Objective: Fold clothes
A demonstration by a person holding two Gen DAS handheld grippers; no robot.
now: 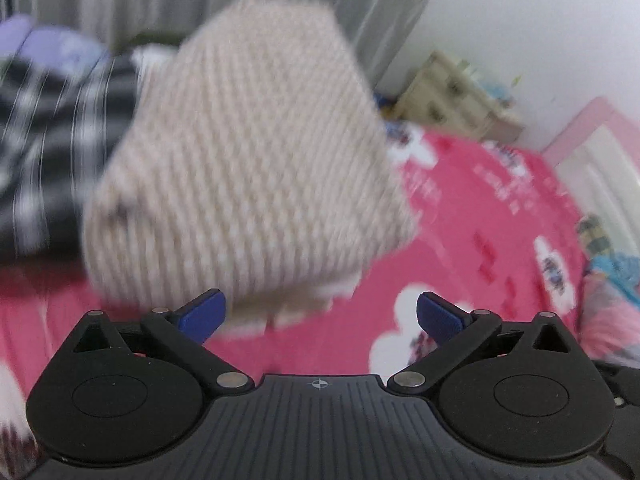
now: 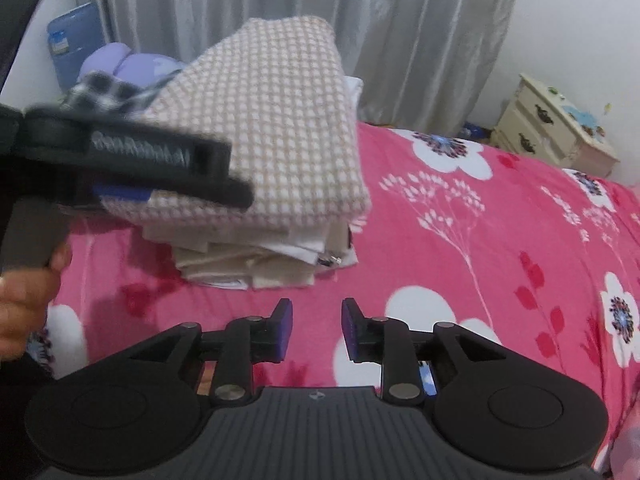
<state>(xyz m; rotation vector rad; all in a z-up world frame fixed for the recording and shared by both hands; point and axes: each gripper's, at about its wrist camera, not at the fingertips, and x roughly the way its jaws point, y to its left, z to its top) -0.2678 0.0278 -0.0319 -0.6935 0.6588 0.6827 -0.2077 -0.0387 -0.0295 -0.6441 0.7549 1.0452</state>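
A folded beige-and-white checked garment (image 2: 280,128) tops a stack of folded pale clothes (image 2: 264,260) on the pink floral bedsheet (image 2: 480,240). The left wrist view is blurred, and the same garment (image 1: 248,168) fills its middle. My left gripper (image 1: 320,314) is open, its blue pads (image 1: 202,314) wide apart just short of the garment's near edge, with nothing between them. From the right wrist view, the left gripper (image 2: 192,188) hovers, blurred, at the stack's left side, touching or just over the top garment. My right gripper (image 2: 316,328) is open and empty, low over the sheet in front of the stack.
A hand (image 2: 24,300) holds the left gripper's handle. Behind the stack lie a black-and-white checked cloth (image 2: 104,84), purple fabric (image 2: 124,60) and a blue container (image 2: 74,40). A cream nightstand (image 2: 552,128) stands by the white wall on the right, and grey curtains (image 2: 280,0) hang behind.
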